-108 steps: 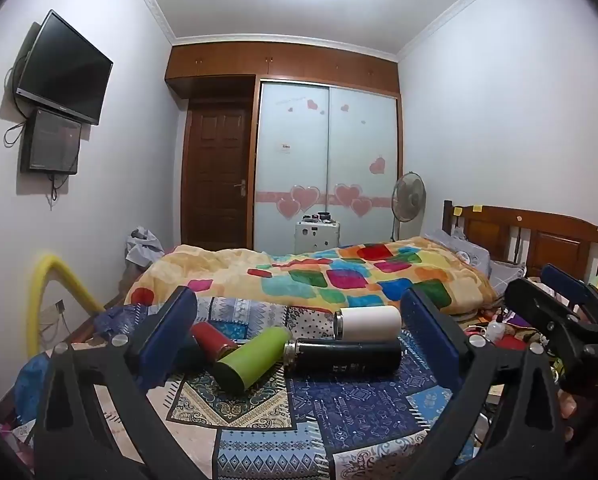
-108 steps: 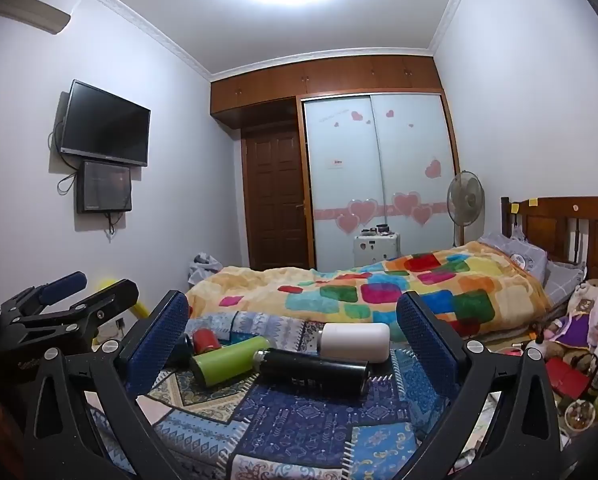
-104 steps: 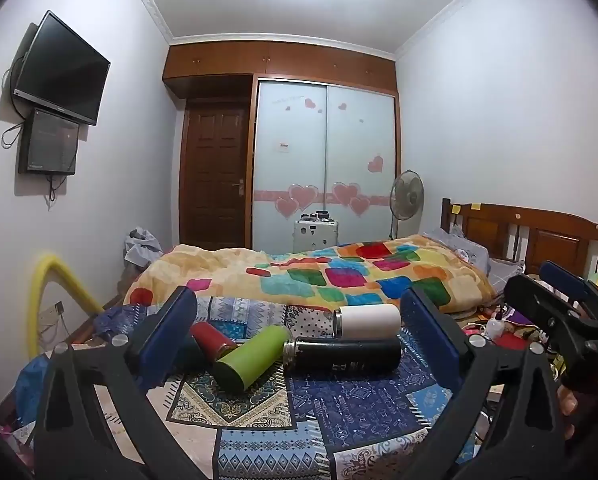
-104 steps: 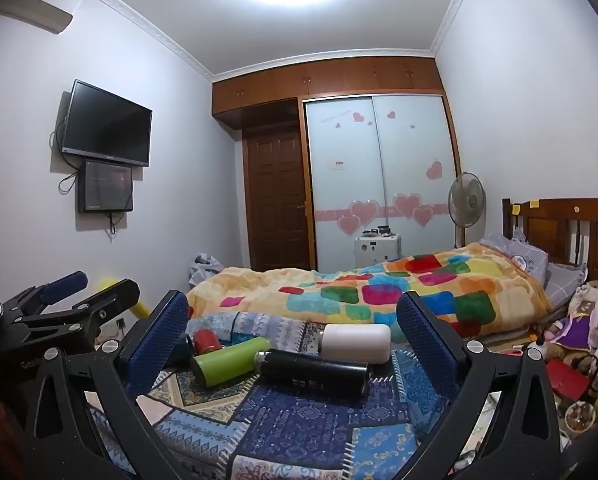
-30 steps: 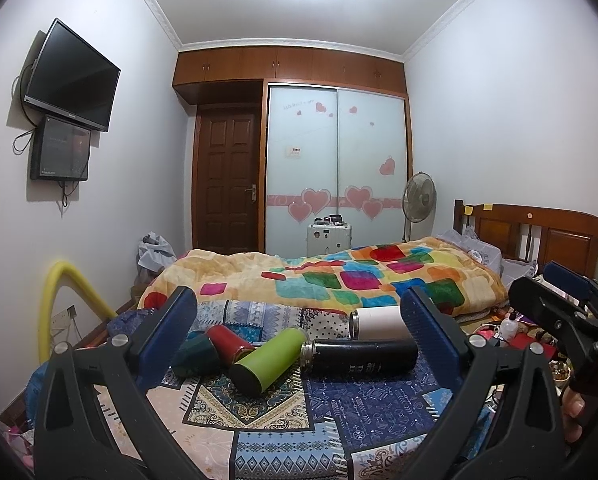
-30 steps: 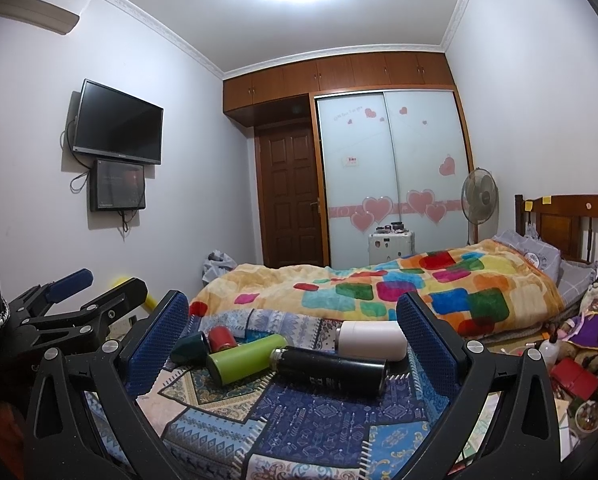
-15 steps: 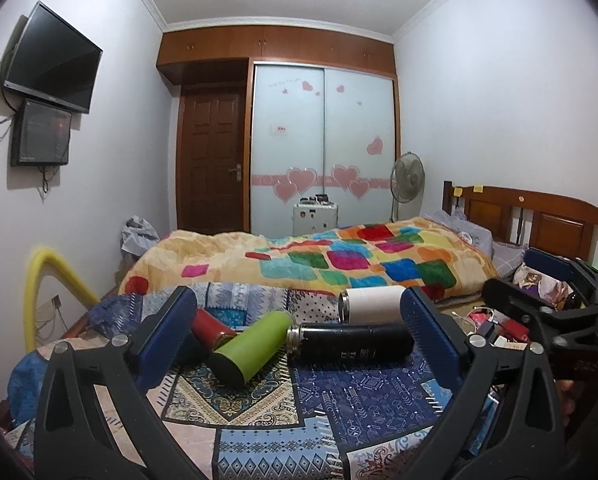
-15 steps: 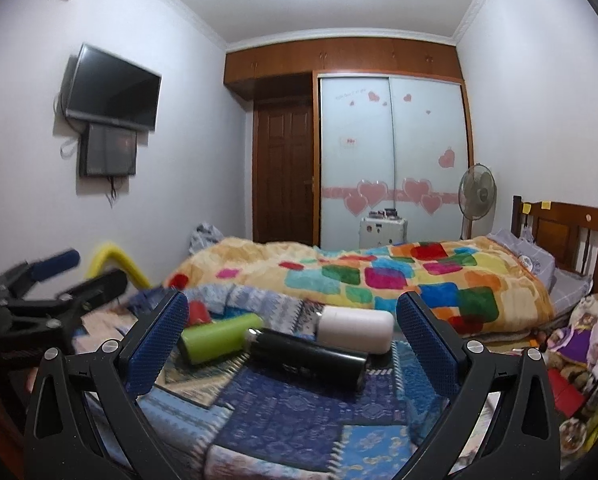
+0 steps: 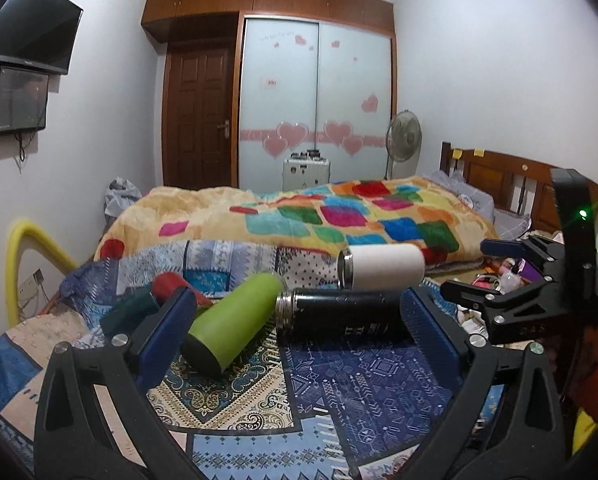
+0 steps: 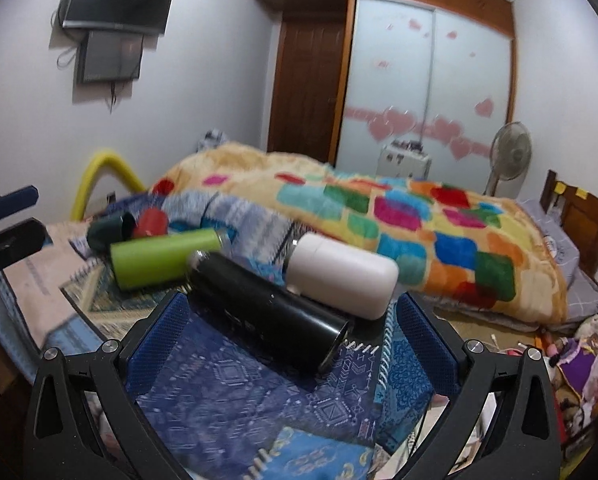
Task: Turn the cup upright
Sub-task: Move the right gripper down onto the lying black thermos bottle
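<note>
Several cups lie on their sides on a patterned cloth (image 9: 363, 376): a black flask (image 9: 339, 316) (image 10: 267, 312), a white flask (image 9: 381, 266) (image 10: 341, 280), a green flask (image 9: 233, 322) (image 10: 165, 258), a red cup (image 9: 171, 286) (image 10: 151, 222) and a dark green cup (image 9: 129, 314) (image 10: 109, 230). My left gripper (image 9: 295, 332) is open, its jaws wide either side of the green and black flasks. My right gripper (image 10: 289, 336) is open, close over the black flask's base end. The right gripper also shows at the right of the left wrist view (image 9: 539, 300).
A bed with a colourful quilt (image 9: 331, 216) lies behind the cloth. A yellow tube (image 9: 27, 248) arches at the left. Clutter and toys (image 10: 579, 360) sit at the right by the headboard (image 9: 507, 180). A fan (image 9: 403, 136) stands by the wardrobe.
Both grippers have moved forward and down toward the flasks. The right gripper has swung left and tilted, so the black flask now lies close between its open jaws. No cup has moved.
</note>
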